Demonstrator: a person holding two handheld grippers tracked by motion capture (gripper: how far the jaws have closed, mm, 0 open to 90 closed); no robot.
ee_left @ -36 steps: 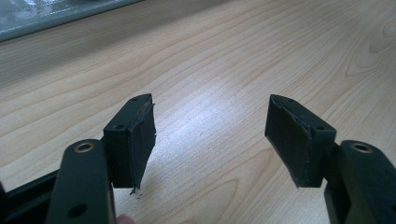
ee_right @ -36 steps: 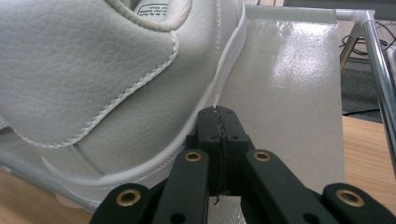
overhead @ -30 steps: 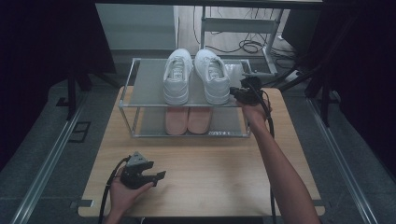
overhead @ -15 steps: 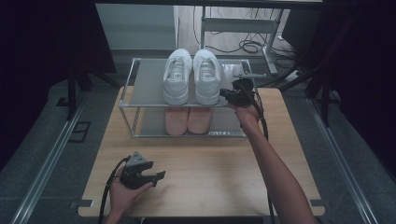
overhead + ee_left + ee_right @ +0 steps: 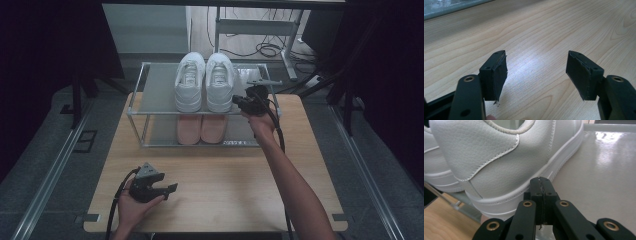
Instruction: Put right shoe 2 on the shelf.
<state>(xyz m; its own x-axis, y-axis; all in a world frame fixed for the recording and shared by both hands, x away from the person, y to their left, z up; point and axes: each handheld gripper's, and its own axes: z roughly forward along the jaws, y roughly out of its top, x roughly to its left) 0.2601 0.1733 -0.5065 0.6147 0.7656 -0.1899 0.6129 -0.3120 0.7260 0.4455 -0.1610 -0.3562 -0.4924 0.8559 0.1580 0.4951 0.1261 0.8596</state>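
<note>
A pair of white sneakers stands side by side on the top shelf of a metal-framed rack (image 5: 159,95): the left sneaker (image 5: 190,82) and the right sneaker (image 5: 220,82). My right gripper (image 5: 236,100) is shut, empty, and comes in from the right. Its tips (image 5: 541,181) rest against the sole edge of the right sneaker (image 5: 499,157) near the heel. On the lower shelf sits a pair of pink shoes (image 5: 201,128). My left gripper (image 5: 170,189) lies low over the wooden table (image 5: 240,185) near its front left, jaws open and empty (image 5: 537,56).
The rack fills the back half of the table. Bare shelf top (image 5: 599,165) lies to the right of the sneakers. Cables (image 5: 265,49) and a metal stand are on the floor behind. Rails run along the floor on both sides.
My right gripper has moved left along the shelf to the right sneaker's heel. That sneaker has shifted left and straightened beside its mate. The left gripper has stayed put.
</note>
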